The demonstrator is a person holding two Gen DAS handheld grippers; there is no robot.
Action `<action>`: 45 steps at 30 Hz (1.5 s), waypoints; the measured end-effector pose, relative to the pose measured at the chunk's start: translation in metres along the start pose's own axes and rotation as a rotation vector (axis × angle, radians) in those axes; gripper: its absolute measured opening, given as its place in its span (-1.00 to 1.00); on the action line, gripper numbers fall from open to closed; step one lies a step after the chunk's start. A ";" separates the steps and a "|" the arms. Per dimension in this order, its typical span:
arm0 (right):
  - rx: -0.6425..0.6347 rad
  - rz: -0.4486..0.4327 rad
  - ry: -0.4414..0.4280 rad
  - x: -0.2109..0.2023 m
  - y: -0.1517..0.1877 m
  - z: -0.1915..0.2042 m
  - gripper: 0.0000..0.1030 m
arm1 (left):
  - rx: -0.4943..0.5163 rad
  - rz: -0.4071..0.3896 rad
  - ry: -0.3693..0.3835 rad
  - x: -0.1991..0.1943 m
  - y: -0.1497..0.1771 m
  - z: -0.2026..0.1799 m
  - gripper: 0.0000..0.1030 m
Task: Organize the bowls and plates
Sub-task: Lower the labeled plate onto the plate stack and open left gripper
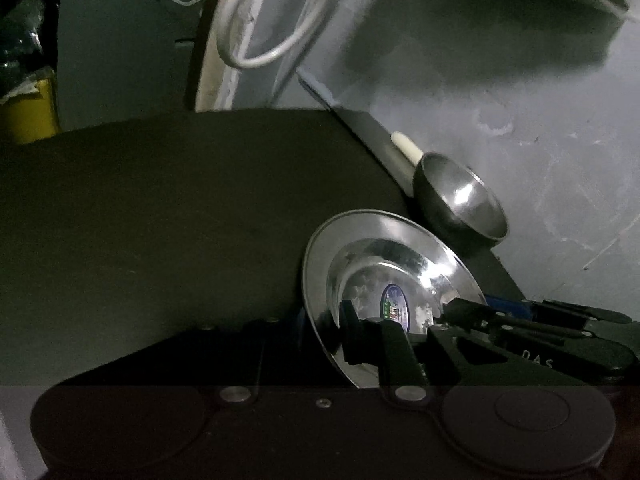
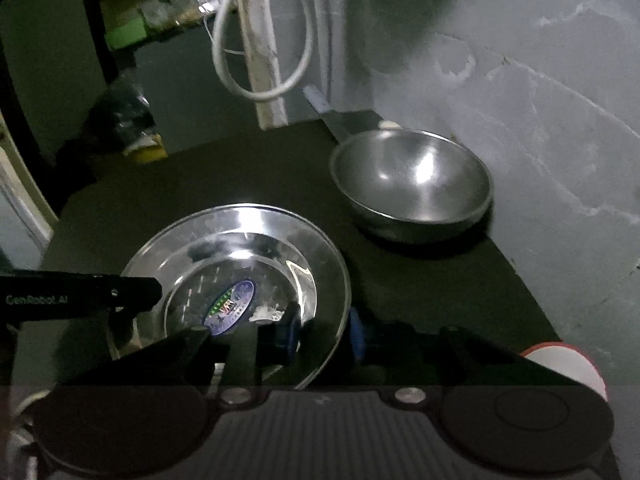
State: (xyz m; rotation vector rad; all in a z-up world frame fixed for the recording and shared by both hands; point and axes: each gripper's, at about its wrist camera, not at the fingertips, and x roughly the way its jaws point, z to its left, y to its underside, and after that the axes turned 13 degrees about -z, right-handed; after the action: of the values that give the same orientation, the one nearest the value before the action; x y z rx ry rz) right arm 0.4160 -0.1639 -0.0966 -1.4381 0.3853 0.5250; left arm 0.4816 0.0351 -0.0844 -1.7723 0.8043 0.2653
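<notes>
The plate lay on the dark table, near the front edge, with an oval sticker at its centre. The right gripper clamped the plate's near rim between blue pads; the outer pad was partly hidden behind the rim. The left gripper reached the plate's left rim, but dim light hid its fingertips, so its state could not be determined. The bowl stood upright near the wall, apart from the plate. A white cable hung behind, cut off at the top.
</notes>
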 end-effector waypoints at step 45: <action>-0.052 0.003 -0.229 -0.140 0.085 0.078 -0.45 | 0.160 0.033 -0.253 -0.174 0.101 -0.008 -0.43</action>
State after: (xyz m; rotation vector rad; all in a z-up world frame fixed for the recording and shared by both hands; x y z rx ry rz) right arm 0.2476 -0.0975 -0.0817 -1.4096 0.1924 0.6987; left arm 0.2864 0.0792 -0.0629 -1.5396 0.6543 0.4263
